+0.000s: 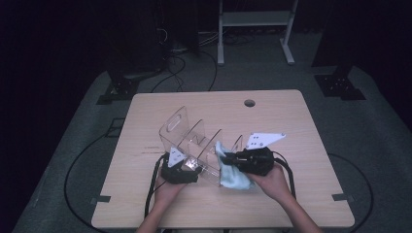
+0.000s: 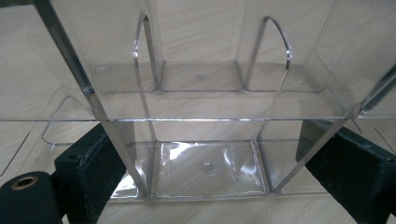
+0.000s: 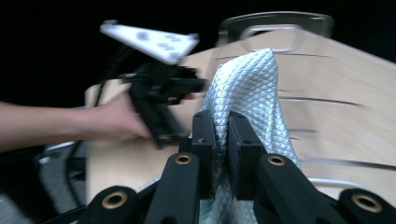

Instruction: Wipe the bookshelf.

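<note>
Two grippers work at our pale wooden table, and between them stands a clear acrylic organiser with upright dividers and a handle cut-out at its far end. Around it the tabletop carries little else: a round cable hole near the far edge and bits of tape at the near corners. Beyond the table we see dark floor with cables and the legs of a white frame.

Our left gripper sits at the organiser's near left corner. In the left gripper view its two black jaws stand wide apart on either side of the organiser's near end, and we cannot tell whether the pads press on the walls. Through the clear plastic we see three compartments in the near row and more behind, all showing just the wood grain under them.

Our right gripper comes in from the right, and its jaws are clamped together on a light blue cloth. In the right gripper view the quilted cloth bulges up from between the closed pads, just beside the organiser's handle end. From the high view the cloth lies against the organiser's right side, draping down onto the table.
</note>
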Action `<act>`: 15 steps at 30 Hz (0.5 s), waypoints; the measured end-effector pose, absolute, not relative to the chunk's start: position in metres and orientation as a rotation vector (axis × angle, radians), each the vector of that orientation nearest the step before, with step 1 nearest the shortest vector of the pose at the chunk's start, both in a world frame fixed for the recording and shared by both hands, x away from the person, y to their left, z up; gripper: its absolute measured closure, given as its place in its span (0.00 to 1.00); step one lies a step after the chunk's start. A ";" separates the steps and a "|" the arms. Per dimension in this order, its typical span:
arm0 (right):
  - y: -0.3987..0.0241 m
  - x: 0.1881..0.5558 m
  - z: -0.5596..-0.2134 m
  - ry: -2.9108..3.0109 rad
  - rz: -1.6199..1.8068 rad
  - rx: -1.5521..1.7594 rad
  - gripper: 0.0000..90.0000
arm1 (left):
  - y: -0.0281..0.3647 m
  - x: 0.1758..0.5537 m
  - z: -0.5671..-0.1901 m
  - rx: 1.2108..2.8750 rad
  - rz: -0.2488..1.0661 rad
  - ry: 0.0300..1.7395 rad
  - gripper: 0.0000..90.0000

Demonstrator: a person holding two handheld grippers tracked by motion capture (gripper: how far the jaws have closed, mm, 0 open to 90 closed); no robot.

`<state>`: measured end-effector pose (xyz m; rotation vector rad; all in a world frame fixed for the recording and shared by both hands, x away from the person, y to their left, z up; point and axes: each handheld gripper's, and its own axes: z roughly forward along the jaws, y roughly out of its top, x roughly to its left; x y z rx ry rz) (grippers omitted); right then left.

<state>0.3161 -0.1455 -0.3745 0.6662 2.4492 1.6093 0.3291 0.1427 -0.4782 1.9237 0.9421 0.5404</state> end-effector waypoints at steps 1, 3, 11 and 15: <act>-0.149 0.320 -0.374 2.439 1.608 0.694 0.91 | 0.143 0.329 -0.478 1.927 0.540 0.941 0.09; -0.153 0.324 -0.374 2.429 1.613 0.729 0.92 | 0.143 0.329 -0.478 1.929 0.541 0.940 0.09; -0.129 0.300 -0.380 2.494 1.606 0.608 0.92 | 0.143 0.329 -0.478 1.931 0.541 0.942 0.09; -0.127 0.297 -0.380 2.492 1.565 0.598 0.92 | 0.142 0.329 -0.478 1.934 0.546 0.942 0.09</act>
